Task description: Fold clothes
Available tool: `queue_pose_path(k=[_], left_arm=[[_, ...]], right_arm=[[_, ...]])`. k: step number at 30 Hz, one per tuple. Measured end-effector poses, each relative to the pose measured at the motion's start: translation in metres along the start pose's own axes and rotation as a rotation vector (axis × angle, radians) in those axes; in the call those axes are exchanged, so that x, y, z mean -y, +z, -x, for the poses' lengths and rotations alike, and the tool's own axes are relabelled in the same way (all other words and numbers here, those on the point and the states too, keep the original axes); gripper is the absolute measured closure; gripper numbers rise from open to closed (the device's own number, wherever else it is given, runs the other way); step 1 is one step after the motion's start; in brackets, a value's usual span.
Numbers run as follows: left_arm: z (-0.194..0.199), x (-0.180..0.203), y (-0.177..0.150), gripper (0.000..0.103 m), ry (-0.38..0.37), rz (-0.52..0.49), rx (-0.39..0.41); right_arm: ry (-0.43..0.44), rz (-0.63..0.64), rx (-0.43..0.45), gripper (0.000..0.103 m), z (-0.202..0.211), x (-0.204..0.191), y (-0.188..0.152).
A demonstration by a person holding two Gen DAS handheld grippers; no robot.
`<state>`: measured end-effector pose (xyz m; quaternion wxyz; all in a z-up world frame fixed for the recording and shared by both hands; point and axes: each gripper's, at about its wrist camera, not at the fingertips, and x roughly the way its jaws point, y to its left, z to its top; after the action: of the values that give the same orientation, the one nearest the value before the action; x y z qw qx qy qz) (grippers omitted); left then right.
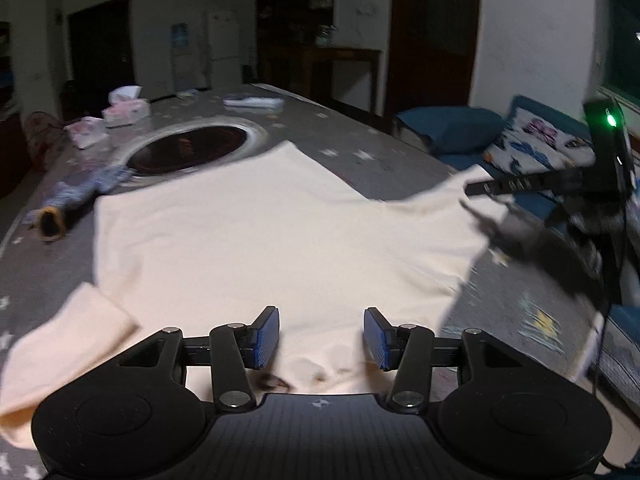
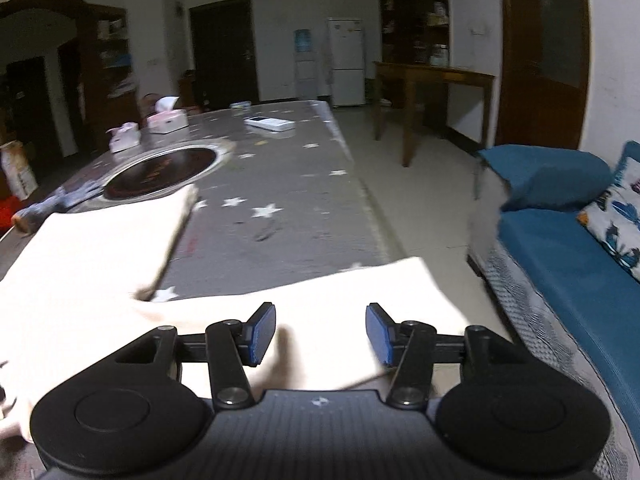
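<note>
Cream fabric fills most of what I see: a pale shirt [image 1: 260, 240] lies spread flat on the grey star-printed tablecloth [image 1: 352, 136], its near edge toward me, one sleeve [image 1: 68, 344] flopped out at the near left and the other reaching right.

My left gripper [image 1: 320, 338] hangs over the near edge of the shirt with its blue pads [image 1: 264, 336] standing apart; cloth shows in the gap, but neither pad presses on it.

My right gripper [image 2: 321, 334] is over the right sleeve [image 2: 360, 288], jaws parted too, nothing pinched between them. From the left camera I see it blurred at the far right, by the sleeve's end.

Farther back on the table are a round dark inset plate [image 1: 188, 150], a patterned blue garment [image 1: 80, 196] at the left, tissue boxes [image 1: 126, 110] and a flat white item [image 2: 270, 123]. A blue sofa [image 2: 560, 248] stands to the right.
</note>
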<state>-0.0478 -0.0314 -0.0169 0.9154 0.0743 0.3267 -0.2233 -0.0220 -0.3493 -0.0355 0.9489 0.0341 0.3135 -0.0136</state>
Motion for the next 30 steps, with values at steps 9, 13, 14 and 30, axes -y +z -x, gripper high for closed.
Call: queue_pose_path(k=[9,13,14,30], left_arm=[[0.001,-0.054,-0.002,0.054,0.286,0.096,0.023],[-0.007,-0.068,-0.005,0.054,0.322,0.094,-0.009],[-0.010,-0.070,-0.007,0.055,0.319,0.097,-0.018],[0.057,-0.136,-0.018,0.097,0.417,0.351,0.133]], right_arm=[[0.052,0.045,-0.041,0.046,-0.008,-0.025,-0.003],[0.057,0.053,-0.054,0.042,-0.009,-0.030,-0.006],[0.055,0.055,-0.055,0.042,-0.009,-0.030,-0.006],[0.043,0.063,-0.065,0.041,-0.011,-0.032,-0.004]])
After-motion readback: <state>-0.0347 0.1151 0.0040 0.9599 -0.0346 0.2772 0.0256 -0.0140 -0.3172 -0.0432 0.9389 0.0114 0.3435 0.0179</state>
